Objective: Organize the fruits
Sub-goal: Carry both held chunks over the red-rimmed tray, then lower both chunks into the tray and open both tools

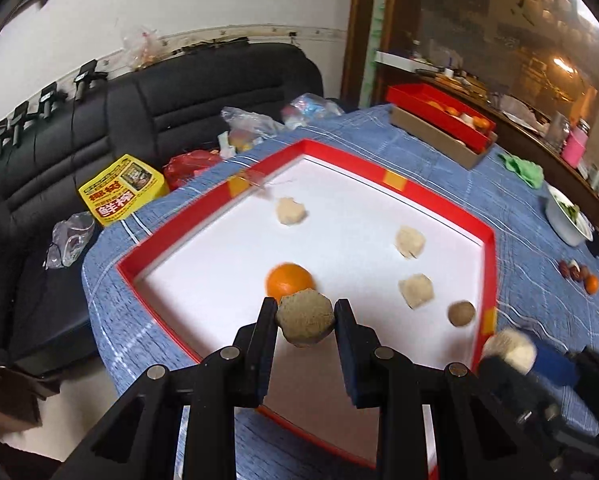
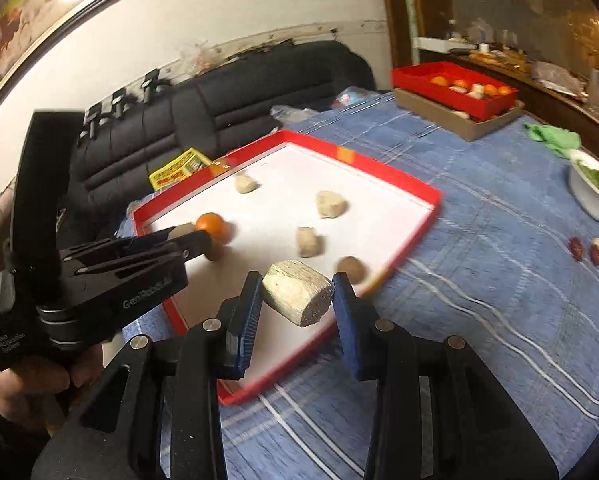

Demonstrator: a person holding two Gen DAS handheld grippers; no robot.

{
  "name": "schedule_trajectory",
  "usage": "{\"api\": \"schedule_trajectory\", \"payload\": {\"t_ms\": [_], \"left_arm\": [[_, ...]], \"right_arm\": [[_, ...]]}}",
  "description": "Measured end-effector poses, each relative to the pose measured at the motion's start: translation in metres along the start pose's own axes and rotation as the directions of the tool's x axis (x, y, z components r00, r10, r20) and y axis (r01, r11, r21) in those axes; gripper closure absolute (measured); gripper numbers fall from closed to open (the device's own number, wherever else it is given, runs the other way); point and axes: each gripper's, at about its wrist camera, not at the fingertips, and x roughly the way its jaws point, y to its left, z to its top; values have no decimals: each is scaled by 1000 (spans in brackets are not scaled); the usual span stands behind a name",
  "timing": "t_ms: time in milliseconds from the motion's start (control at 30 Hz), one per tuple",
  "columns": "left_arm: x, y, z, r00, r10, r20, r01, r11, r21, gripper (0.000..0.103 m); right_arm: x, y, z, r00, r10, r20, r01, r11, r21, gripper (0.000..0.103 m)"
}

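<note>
A red-rimmed tray (image 1: 489, 240) with a white floor lies on the blue cloth; it also shows in the right wrist view (image 2: 431, 192). In it lie an orange (image 1: 289, 278), three pale lumps (image 1: 291, 211) and a brown round fruit (image 1: 461, 313). My left gripper (image 1: 305, 314) is shut on a brown round fruit (image 1: 305, 318) just above the tray, beside the orange. My right gripper (image 2: 297, 296) is shut on a pale cut chunk (image 2: 297, 298) over the tray's near right rim. The left gripper also shows in the right wrist view (image 2: 195, 240).
A second red tray (image 2: 455, 80) with oranges sits on a cardboard box at the far right. A white bowl (image 2: 593, 192), a green cloth (image 2: 553, 138) and loose fruits (image 2: 597, 250) lie to the right. A black sofa (image 1: 139, 120) with bags stands behind.
</note>
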Motion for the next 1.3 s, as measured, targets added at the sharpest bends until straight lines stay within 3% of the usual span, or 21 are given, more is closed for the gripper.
{"api": "schedule_trajectory", "payload": {"t_ms": [467, 967, 1233, 1267, 1300], "left_arm": [[56, -18, 54, 998, 60, -25, -59, 997, 43, 76], [94, -36, 58, 993, 102, -65, -94, 989, 114, 76], [96, -30, 59, 991, 88, -105, -78, 992, 96, 75], [95, -28, 59, 989, 93, -115, -83, 993, 88, 70], [94, -26, 59, 988, 102, -119, -92, 992, 81, 56]], "right_arm": [[40, 10, -2, 998, -8, -70, 7, 1000, -22, 67], [61, 8, 0, 995, -67, -77, 62, 996, -67, 67], [64, 12, -1, 993, -90, -74, 83, 992, -94, 67], [64, 13, 0, 992, -102, -68, 95, 990, -101, 66], [63, 14, 1, 991, -120, -61, 113, 988, -109, 61]]}}
